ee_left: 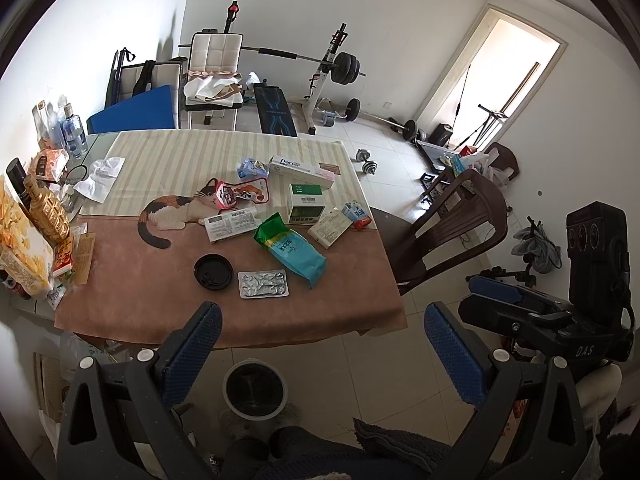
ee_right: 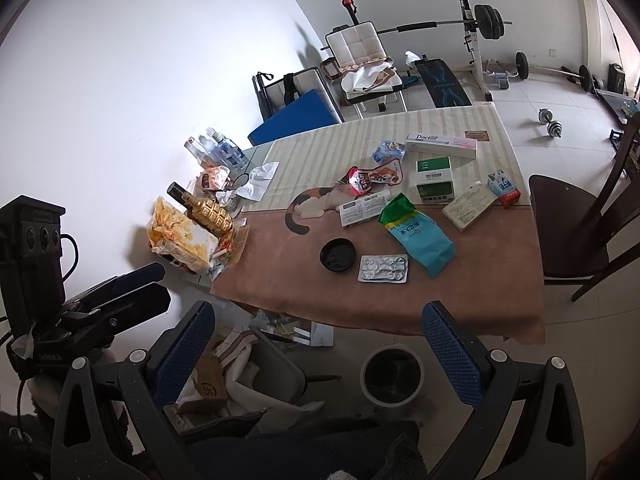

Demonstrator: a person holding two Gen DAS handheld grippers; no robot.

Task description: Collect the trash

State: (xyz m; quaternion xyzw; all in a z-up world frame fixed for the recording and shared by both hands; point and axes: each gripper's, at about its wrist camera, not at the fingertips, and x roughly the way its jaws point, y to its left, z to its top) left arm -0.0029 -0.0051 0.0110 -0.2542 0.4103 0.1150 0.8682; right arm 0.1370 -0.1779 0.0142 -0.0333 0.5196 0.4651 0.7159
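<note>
Surface cloth (ee_left: 160,292) brown with cream stripes and a calico cat (ee_left: 172,210); lid (ee_left: 213,272) black; blister pack (ee_left: 263,284) silver; bag (ee_left: 294,250) green and teal.

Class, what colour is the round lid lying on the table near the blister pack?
Black. The round lid shows best in the right wrist view.
</note>
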